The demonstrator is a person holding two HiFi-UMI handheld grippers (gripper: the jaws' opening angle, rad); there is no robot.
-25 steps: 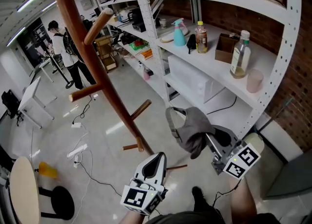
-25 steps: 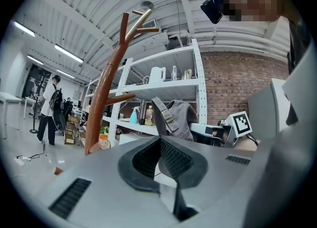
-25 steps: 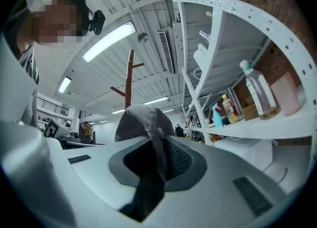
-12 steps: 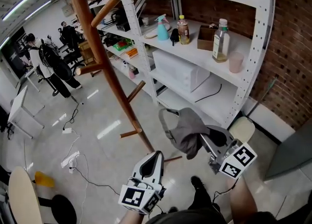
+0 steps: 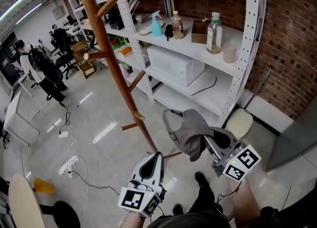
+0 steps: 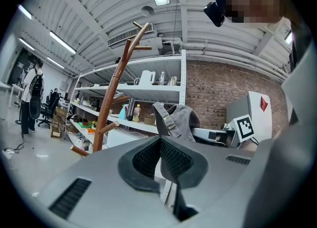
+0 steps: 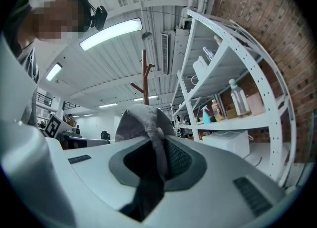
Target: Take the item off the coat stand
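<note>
Hanging from the right gripper (image 5: 207, 142), near right: grey cap (image 5: 190, 129), its fabric pinched between nearly closed fingers, clear of the wooden coat stand (image 5: 117, 73) to the far left. Left gripper (image 5: 153, 156), near centre: fingers together, nothing held.

We see a grey cap (image 5: 190, 132), crumpled with its strap loop upward, pinched in the right tongs (image 5: 210, 142), clear of the brown wooden coat stand (image 5: 111, 58) and near its foot.
</note>
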